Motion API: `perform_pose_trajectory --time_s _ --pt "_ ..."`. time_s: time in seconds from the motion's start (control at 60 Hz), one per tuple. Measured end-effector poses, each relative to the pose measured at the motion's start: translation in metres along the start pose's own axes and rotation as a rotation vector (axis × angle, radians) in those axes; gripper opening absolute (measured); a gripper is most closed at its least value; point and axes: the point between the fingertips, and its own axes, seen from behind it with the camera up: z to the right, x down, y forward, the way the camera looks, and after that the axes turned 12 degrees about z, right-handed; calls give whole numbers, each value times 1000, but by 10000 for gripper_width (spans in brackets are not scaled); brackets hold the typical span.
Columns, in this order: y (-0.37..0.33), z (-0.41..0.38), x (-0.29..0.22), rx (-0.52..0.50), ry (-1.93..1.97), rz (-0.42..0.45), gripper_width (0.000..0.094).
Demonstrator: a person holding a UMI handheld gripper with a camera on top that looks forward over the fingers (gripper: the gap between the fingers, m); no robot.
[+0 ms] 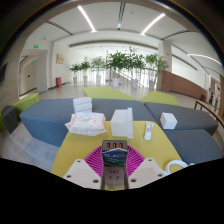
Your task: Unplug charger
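Note:
The charger [114,157] is a dark blue-green block with a printed label and orange ports on its far end. It sits plugged into a white socket strip [113,180] that lies between my fingers. My gripper [114,162] holds the charger from both sides. The magenta pads [93,160] meet its left and right faces with no gap showing. The strip's near end is hidden below the fingers.
The strip lies on a yellow table [72,146]. Beyond the fingers stand a white box [122,123], a crumpled white pack [86,123], a small white stick [148,130] and another white box [168,120]. A white cup [176,166] is right of the fingers. Grey sofas [45,118] ring the table.

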Motion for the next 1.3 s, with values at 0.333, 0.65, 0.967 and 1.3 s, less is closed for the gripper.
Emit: perform_pose_trajectory --time_s 0.333,0.65,0.967,1.3 --pt "-18 22 -74 45 -4 137 184" --pt "-68 86 -61 81 32 3 199" --pt "-74 115 77 83 13 -270 254" --pt "-72 113 48 34 2 -257 833"
